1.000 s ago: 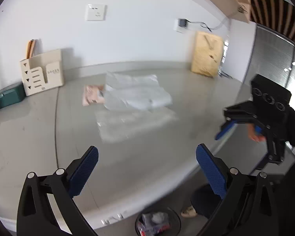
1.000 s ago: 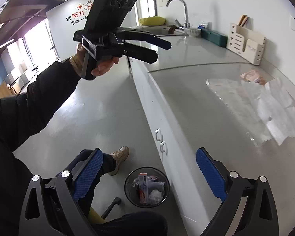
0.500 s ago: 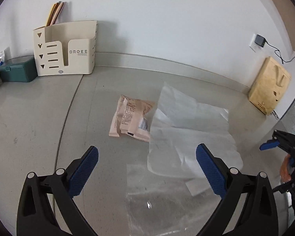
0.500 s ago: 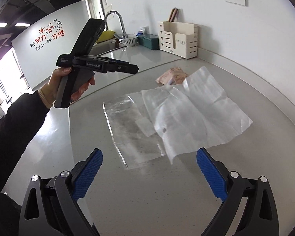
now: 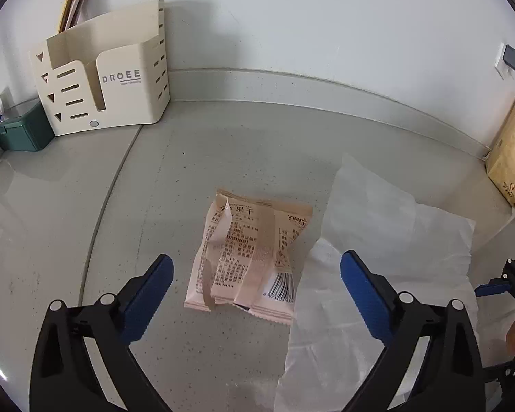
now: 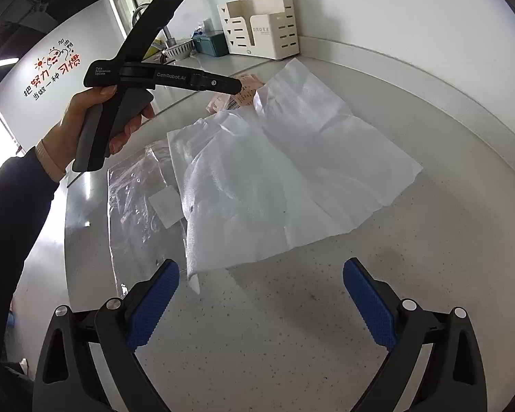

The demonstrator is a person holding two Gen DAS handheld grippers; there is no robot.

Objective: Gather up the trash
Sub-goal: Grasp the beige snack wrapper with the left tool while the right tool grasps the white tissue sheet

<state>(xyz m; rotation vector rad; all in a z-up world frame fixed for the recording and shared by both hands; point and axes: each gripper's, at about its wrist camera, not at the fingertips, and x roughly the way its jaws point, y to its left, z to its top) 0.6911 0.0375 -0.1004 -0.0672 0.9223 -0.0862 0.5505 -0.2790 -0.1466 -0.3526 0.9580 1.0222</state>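
Left wrist view: left gripper (image 5: 255,276) spread wide, nothing held, fingers flanking a pink snack wrapper (image 5: 250,257) lying flat on the grey counter (image 5: 189,171). Wrapper's right edge is tucked under a white paper sheet (image 5: 377,240). Bare counter left of the wrapper; cream organizer (image 5: 103,79) stands against the back wall, well apart. Right wrist view: right gripper (image 6: 261,300) also wide open and empty, above bare counter just short of the sheet's near edge. Clear plastic film (image 6: 137,189) lies left, partly under the sheet, reaching toward the counter's edge.

White paper sheet (image 6: 285,178) — fingers (image 6: 152,304) apart
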